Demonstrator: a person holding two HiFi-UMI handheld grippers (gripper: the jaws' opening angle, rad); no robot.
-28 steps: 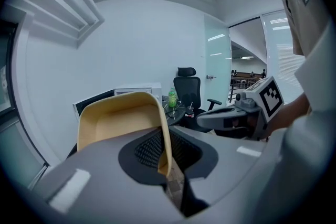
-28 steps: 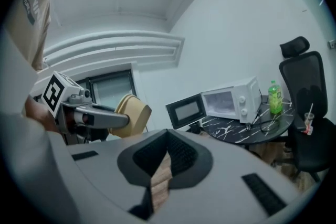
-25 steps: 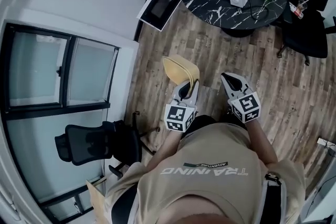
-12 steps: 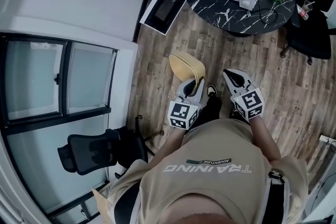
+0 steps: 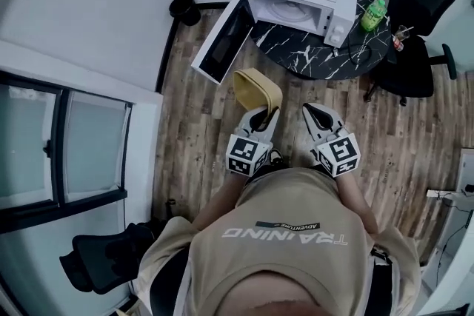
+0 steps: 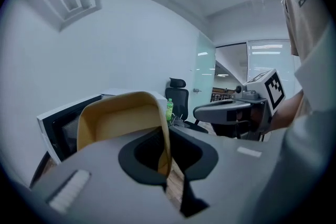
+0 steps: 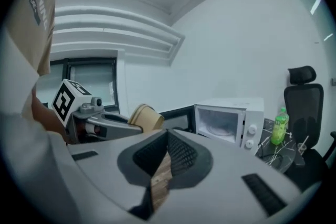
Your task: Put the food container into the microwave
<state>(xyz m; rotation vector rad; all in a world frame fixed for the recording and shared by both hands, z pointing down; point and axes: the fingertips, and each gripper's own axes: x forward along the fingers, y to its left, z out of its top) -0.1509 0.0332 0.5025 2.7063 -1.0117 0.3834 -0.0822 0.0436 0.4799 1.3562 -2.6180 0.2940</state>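
A tan, empty food container [image 5: 258,89] is held out over the wooden floor, with my left gripper [image 5: 261,117] shut on its near wall. In the left gripper view the container's wall [image 6: 121,118] runs between the closed jaws of the left gripper [image 6: 167,136]. The white microwave [image 5: 300,0] stands on a black marble table [image 5: 315,59] ahead, its door [image 5: 222,41] swung open to the left. My right gripper [image 5: 317,117] hovers beside the left one, shut with nothing in it. The right gripper view shows the microwave's open cavity [image 7: 223,124] and the container [image 7: 147,115].
A green bottle [image 5: 375,13] and a cable lie on the table right of the microwave. A black office chair [image 5: 415,26] stands at the right, and a black bin [image 5: 181,9] sits by the wall. Glass panels line the left side.
The person has walked toward the microwave, which now lies closer and more central. The left gripper still holds the container, and both grippers keep their pose.
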